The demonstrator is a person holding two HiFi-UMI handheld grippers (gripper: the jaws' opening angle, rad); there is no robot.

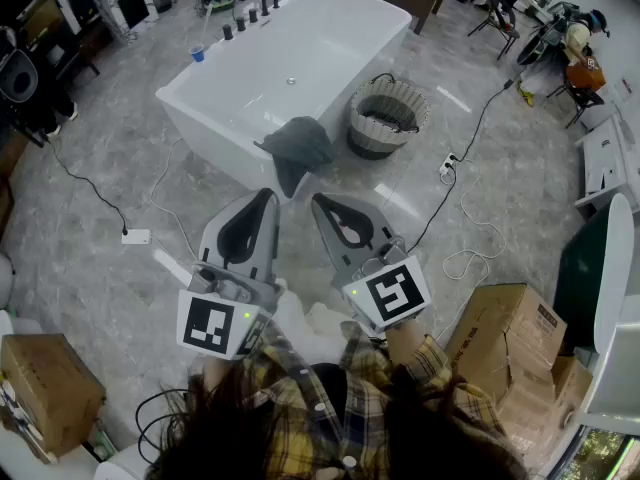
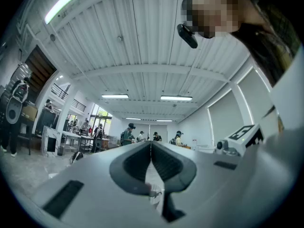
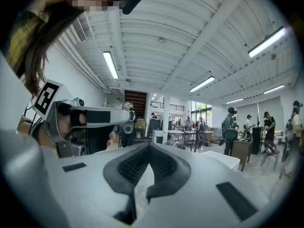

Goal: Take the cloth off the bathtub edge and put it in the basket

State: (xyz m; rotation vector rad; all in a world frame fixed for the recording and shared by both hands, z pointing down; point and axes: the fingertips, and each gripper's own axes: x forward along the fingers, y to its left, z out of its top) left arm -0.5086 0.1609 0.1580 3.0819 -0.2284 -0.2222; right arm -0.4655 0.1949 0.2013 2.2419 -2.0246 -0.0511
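A dark grey cloth (image 1: 297, 148) hangs over the near rim of the white bathtub (image 1: 300, 53). Just right of it stands a round woven basket (image 1: 386, 117) on the floor. My left gripper (image 1: 270, 194) and right gripper (image 1: 317, 200) are held side by side in front of the person, tips a short way from the cloth, both shut and holding nothing. In the left gripper view the left gripper (image 2: 151, 143) points level into the hall, its jaws closed tip to tip. The right gripper (image 3: 149, 146) likewise shows closed jaws, with the tub's corner (image 3: 223, 159) beyond.
Cables (image 1: 470, 148) and a power strip (image 1: 447, 167) lie on the marble floor right of the basket. Cardboard boxes (image 1: 510, 343) stand at the right, another box (image 1: 45, 388) at the left. Black taps (image 1: 255, 3) sit on the tub's far end. People stand in the hall's background.
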